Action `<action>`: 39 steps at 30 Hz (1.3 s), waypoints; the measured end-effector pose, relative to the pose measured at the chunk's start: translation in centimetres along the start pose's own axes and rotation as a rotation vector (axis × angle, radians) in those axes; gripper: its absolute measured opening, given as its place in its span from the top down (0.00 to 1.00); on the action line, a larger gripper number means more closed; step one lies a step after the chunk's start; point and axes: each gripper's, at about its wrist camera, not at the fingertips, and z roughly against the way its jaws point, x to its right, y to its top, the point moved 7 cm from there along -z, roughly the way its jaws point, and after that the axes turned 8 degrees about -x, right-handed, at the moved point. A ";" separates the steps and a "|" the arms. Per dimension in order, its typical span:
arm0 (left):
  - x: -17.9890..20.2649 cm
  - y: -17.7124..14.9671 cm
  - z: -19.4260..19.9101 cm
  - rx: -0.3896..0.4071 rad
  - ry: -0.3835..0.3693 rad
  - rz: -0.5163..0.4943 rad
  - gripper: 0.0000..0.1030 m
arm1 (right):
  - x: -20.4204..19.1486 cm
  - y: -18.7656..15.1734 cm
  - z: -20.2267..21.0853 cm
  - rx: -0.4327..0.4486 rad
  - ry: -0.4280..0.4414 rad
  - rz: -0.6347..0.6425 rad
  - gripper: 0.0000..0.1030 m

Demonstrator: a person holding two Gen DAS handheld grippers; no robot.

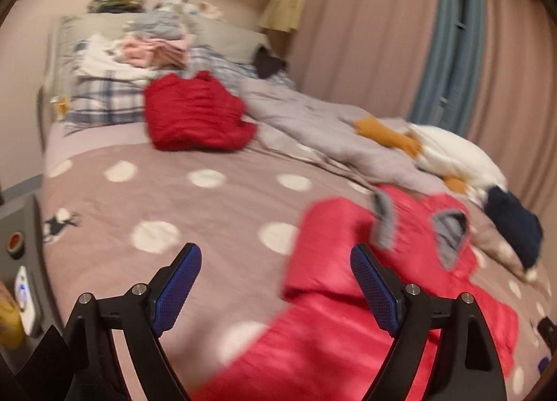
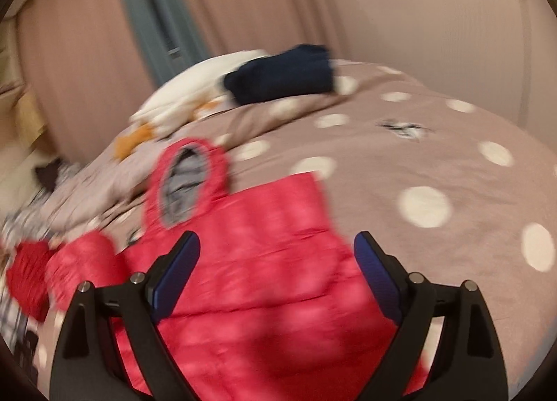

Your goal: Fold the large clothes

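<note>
A bright pink puffer jacket (image 1: 351,296) with a grey-lined hood (image 2: 186,185) lies spread on the bed's polka-dot cover (image 1: 174,199). My left gripper (image 1: 275,261) hovers open above the jacket's left edge, nothing between its blue pads. My right gripper (image 2: 276,248) also stands open, over the jacket's body (image 2: 264,261) just below the hood, and holds nothing. Both views are blurred by motion.
A dark red garment (image 1: 195,115) lies crumpled near the checked pillows (image 1: 101,101), with a clothes pile (image 1: 156,42) behind. A grey duvet (image 1: 313,122), a white and orange plush toy (image 1: 449,154) and a navy garment (image 2: 282,73) lie along the curtain side.
</note>
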 end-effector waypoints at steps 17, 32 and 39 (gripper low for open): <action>-10.1 2.1 -5.0 -0.087 0.185 0.206 0.16 | -24.4 -7.7 -5.5 -0.177 0.223 0.546 0.01; -6.9 1.7 -5.4 -0.147 0.041 0.215 0.16 | -12.0 0.9 -4.1 -0.095 0.118 0.175 0.75; -4.5 0.9 -5.4 -0.175 -0.005 0.186 0.16 | -1.8 3.7 -3.4 -0.078 -0.086 0.077 0.75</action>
